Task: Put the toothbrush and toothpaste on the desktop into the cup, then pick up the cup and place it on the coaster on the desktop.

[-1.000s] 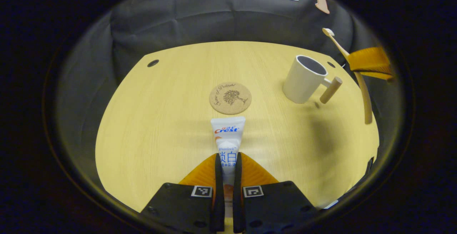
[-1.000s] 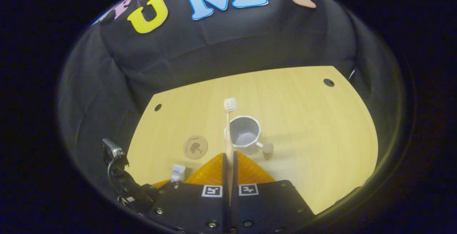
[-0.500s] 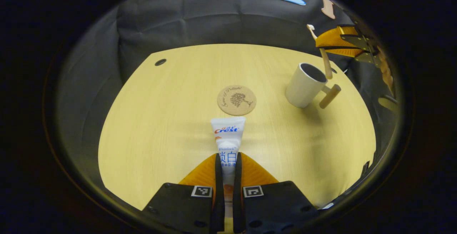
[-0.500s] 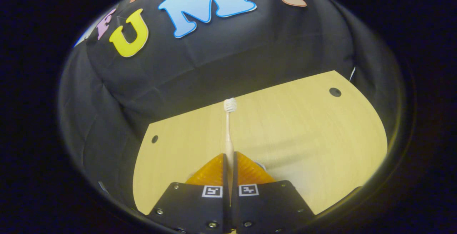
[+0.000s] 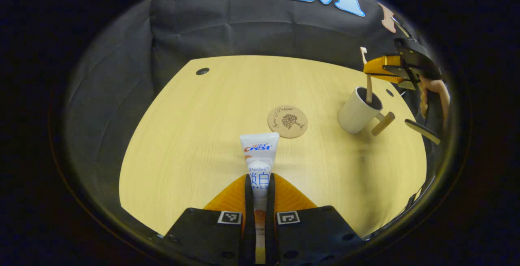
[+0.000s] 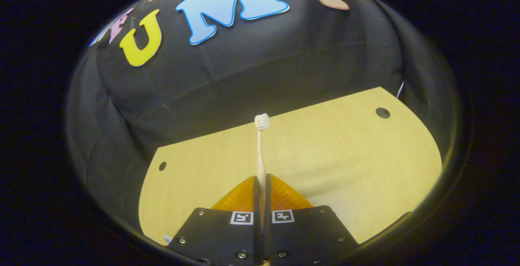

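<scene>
Toothpaste first: the white plastic toothpaste tube [image 5: 259,161] with blue and red print sits clamped between the 2 black fingers of our left gripper [image 5: 258,184], both pads pressing its sides, and its flat crimped end points forward over the pale yellow wood-grain desktop [image 5: 195,136]. We cannot tell whether the tube touches the desktop or is held just above it.

In the right gripper view, our right gripper [image 6: 260,184] is closed on the slim cream-coloured toothbrush [image 6: 260,148], both fingers tight against the handle, with the white bristle head at the far end, pointing ahead.

Moving outward in the left gripper view, the round cork coaster [image 5: 287,121] with a dark tree print lies flat on the desktop just beyond the tube's end and slightly to its right. Farther right stands the off-white cup [image 5: 359,110] with a light wooden peg handle sticking out toward the right. The toothbrush's lower end is down inside the cup's mouth, and its shaft rises up through the orange-and-black right gripper above the cup. A hand [image 5: 434,95] holds that gripper at the edge of the view.

2 small dark round holes mark the desktop's far corners, 1 at the left [image 5: 202,71].
</scene>
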`<state>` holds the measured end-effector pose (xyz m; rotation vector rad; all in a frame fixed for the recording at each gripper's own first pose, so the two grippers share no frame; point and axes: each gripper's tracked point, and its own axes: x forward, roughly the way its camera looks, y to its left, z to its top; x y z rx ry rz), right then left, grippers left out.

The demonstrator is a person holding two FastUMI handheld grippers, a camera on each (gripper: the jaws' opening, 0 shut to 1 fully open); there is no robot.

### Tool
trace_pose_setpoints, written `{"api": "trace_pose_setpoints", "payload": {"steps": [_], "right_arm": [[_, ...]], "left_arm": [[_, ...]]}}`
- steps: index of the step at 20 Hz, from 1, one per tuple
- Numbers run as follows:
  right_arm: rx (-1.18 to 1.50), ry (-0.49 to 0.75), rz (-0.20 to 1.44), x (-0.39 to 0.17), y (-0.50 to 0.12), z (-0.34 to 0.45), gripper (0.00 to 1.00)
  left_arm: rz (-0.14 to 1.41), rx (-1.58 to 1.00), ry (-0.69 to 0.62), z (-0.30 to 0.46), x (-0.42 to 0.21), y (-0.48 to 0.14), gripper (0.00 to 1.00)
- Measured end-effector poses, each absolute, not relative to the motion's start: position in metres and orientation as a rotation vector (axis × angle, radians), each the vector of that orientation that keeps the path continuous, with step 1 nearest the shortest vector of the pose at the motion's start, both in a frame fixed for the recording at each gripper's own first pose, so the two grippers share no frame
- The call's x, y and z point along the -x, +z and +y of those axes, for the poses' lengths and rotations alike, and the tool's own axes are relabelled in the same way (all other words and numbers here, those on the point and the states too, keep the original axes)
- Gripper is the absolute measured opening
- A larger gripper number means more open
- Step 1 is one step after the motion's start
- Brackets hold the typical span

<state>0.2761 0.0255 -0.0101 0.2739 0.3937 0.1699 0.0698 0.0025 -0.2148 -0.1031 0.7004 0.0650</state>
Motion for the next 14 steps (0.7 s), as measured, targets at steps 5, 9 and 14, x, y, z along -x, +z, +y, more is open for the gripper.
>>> {"api": "trace_pose_setpoints", "payload": {"steps": [5, 9, 14], "right_arm": [[-0.232, 0.185, 0.347, -0.276, -0.024, 0.033, 0.03], [-0.222, 0.190, 0.360, -0.261, -0.036, 0.037, 0.05], [-0.183, 0.205, 0.363, -0.240, -0.044, 0.039, 0.09]], "left_arm": [[0.664, 0.110, 0.069, -0.008, -0.074, -0.176, 0.17], [0.618, 0.102, 0.054, -0.012, -0.095, -0.143, 0.17], [0.561, 0.081, 0.021, -0.023, -0.126, -0.116, 0.17]]}}
